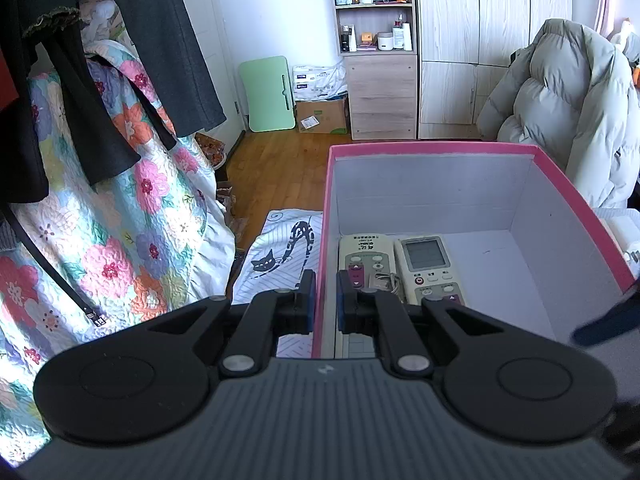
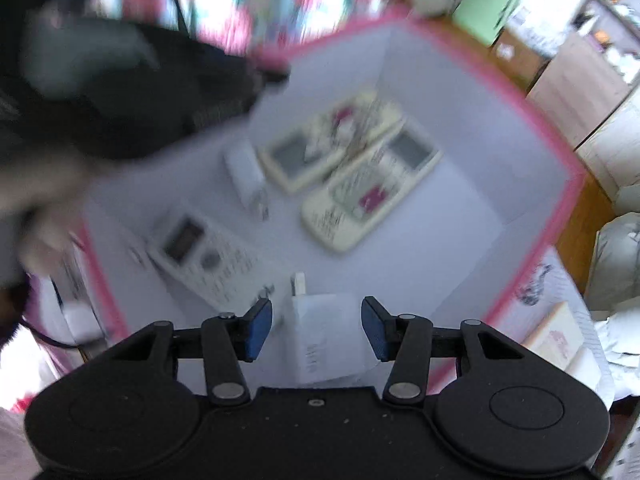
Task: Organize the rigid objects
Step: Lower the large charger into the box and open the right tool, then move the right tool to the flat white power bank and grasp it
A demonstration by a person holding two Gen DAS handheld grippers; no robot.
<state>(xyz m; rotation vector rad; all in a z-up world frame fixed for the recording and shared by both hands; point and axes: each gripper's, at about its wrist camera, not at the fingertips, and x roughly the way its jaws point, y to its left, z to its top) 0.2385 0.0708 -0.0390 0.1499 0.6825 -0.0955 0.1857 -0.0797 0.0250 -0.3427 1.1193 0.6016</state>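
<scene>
Left gripper (image 1: 325,300) pinches box wall (image 1: 325,216), steadying it. Right gripper (image 2: 317,328) wide open, empty, above white charger (image 2: 326,340) lying inside box beside remotes (image 2: 352,184). Lift clear without nudging items; hold wall firm.

Warm orange-brown wooden plank floor (image 1: 276,160) runs to a plain white wall (image 1: 272,8); a tall pale-oak open shelf unit (image 1: 374,48) stands beside light woodgrain wardrobe doors (image 1: 480,12); a mint-green folded board (image 1: 269,94) leans by a brown cardboard box (image 1: 322,116); daylight brightens everything.
</scene>
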